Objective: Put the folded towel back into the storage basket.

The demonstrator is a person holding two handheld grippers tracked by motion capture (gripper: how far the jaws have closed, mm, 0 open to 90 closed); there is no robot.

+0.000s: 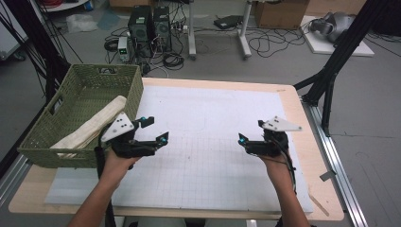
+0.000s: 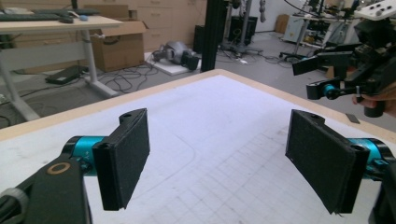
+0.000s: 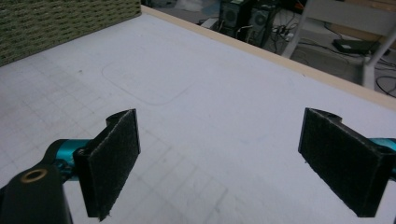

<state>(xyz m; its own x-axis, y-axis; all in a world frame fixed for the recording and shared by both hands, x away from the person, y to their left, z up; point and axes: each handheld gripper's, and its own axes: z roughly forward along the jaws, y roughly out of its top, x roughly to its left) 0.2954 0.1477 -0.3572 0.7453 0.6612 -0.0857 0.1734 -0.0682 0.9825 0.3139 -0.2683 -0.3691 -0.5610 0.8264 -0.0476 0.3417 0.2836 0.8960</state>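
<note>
Now both tongs, left tongs (image 1: 153,128) and right tongs (image 1: 250,131), hover agape.

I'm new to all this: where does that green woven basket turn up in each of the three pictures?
High view: the green basket sits at the table's left edge, a rolled cream cloth inside, beside the left gripper.
Left gripper view: not in it; this camera faces the table's far right corner and the right gripper.
Right gripper view: its woven wall fills the top left corner.
Shared landmark: the white gridded mat.
</note>
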